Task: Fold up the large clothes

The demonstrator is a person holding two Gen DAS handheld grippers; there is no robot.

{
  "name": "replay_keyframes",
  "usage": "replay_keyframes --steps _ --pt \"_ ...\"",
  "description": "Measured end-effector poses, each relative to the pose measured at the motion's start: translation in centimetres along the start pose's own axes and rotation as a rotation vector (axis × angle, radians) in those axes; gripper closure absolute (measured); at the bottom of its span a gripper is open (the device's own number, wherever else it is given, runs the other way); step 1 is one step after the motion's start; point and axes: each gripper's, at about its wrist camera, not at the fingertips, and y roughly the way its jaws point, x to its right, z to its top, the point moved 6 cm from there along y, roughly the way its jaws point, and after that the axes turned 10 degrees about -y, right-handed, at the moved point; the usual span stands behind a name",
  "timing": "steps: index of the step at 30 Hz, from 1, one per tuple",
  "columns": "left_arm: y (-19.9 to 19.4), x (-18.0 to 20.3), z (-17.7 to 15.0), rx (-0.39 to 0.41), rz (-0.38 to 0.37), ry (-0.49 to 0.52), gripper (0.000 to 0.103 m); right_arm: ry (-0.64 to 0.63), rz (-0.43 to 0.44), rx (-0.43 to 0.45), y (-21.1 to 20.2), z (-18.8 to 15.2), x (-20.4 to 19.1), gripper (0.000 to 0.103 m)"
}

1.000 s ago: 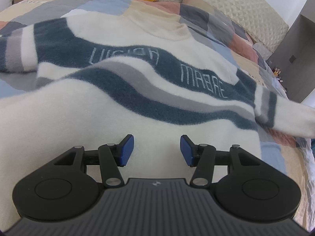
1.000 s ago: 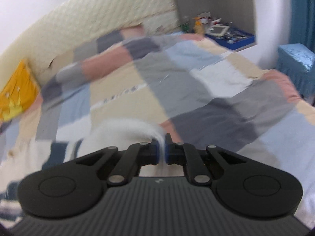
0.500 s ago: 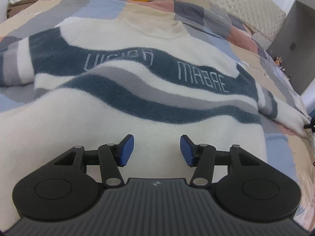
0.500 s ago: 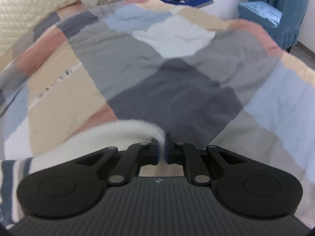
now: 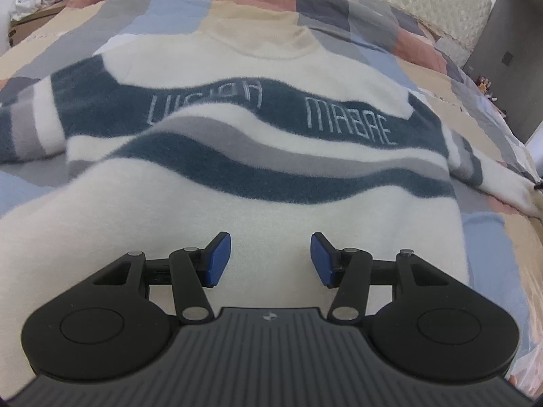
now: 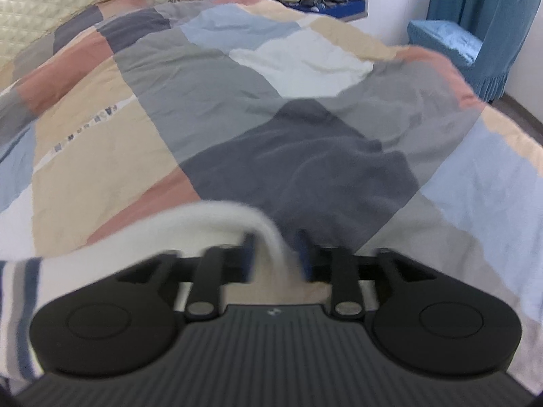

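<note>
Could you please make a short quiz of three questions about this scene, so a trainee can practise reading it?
1. True or false: the sweater lies spread on the patchwork quilt with its lettering facing up.
2. What lies between the pads of the right gripper?
A. a yellow pillow
B. the white cuff of the sleeve
C. nothing
3. Fill in: the left gripper hangs over the sweater's plain ____ lower part, jaws apart.

Key:
1. True.
2. B; the jaws are opening and the pads no longer press on the cuff.
3. White.
</note>
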Motion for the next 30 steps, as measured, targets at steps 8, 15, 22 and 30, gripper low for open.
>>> replay_keyframes --steps 8,15,22,30 --pt "-3.6 -0.2 -0.3 0.026 -0.084 -0.022 0.045 -0.121 0.037 0.077 -8.8 -0.7 -5.4 0.024" --pt "-7.8 -0.3 -0.5 0.087 -0.146 -0.028 0.045 -0.279 0.161 0.179 -19.0 -4.8 -13.6 0.024" --pt "-11.8 0.1 -1.7 0.128 -0.207 -0.005 0.045 -0.336 0.327 0.250 -28.7 -12.2 -20.9 0.024" --pt "-14.2 0.4 -3.3 0.134 -0.237 0.011 0.045 -0.300 0.492 0.273 -33.2 -21.1 -25.6 0.024"
